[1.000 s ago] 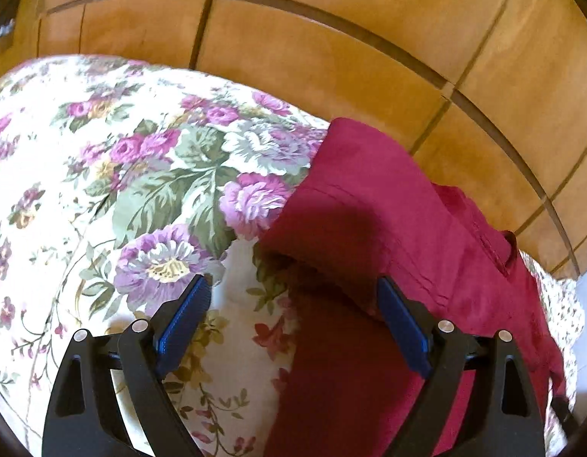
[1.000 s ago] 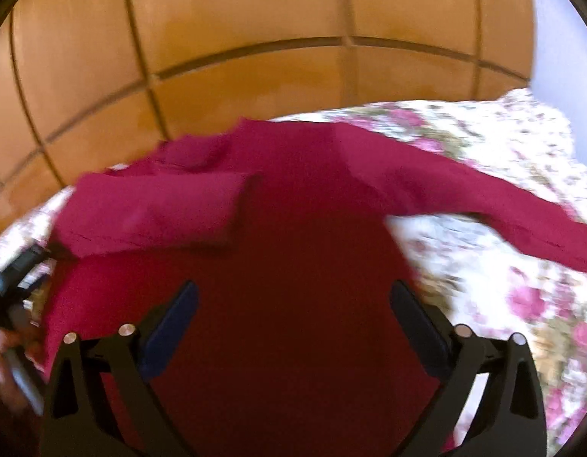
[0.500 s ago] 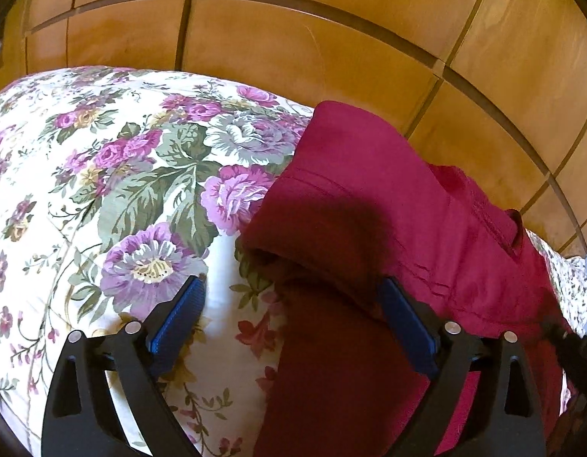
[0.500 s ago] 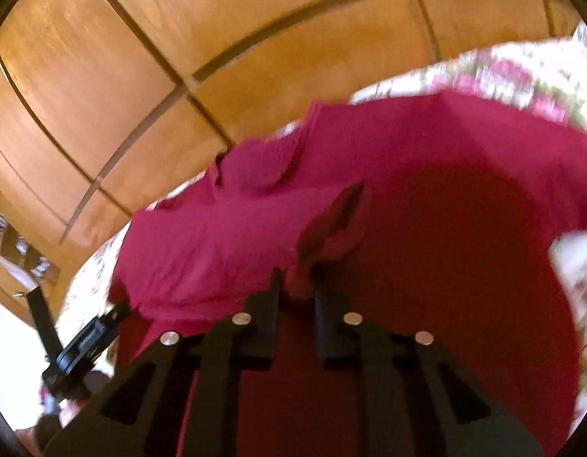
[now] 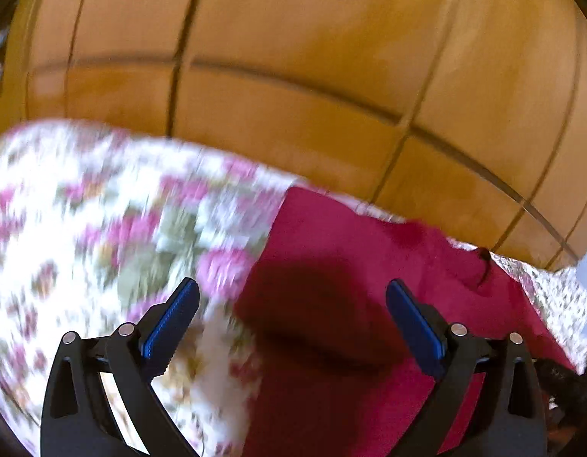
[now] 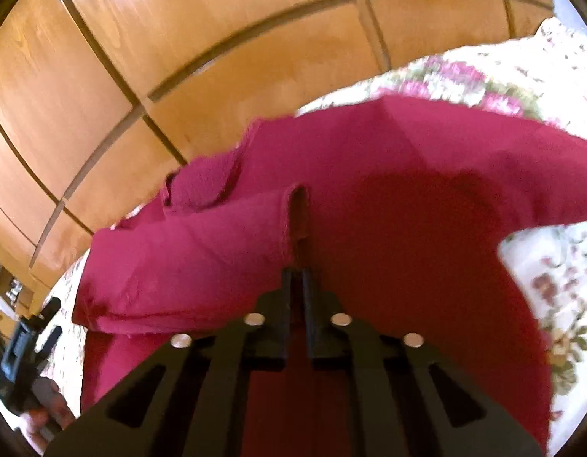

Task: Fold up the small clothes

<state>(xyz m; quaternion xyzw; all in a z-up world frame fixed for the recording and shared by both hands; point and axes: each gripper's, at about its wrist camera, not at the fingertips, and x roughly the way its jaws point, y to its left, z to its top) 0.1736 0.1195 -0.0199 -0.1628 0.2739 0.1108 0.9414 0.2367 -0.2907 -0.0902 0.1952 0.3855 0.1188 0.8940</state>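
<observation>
A crimson long-sleeved top (image 6: 426, 236) lies spread on a floral bedsheet (image 5: 84, 236) that covers the bed, with a panelled wooden headboard (image 5: 293, 57) rising behind it.

The right gripper (image 6: 298, 278) has its two black fingers pressed together on a pinch of the crimson top's fabric, at the cuff end of the sleeve (image 6: 187, 262) that lies folded across the body of the garment. The pinched cloth stands up in a narrow ridge just ahead of the fingertips. The other sleeve runs off toward the right edge of the right wrist view, over the bedsheet.

The left gripper (image 5: 293, 304) hangs over the left edge of the top with its blue-padded fingers (image 5: 171, 323) wide apart and nothing between them. One finger is above the floral bedsheet, the other above the red cloth. A dark shadow falls on the fabric between them. The left wrist view is blurred, so the flower pattern smears and the garment's seams cannot be made out there.

In the right wrist view the left gripper shows at the lower left edge, beside the sleeve's shoulder end.
</observation>
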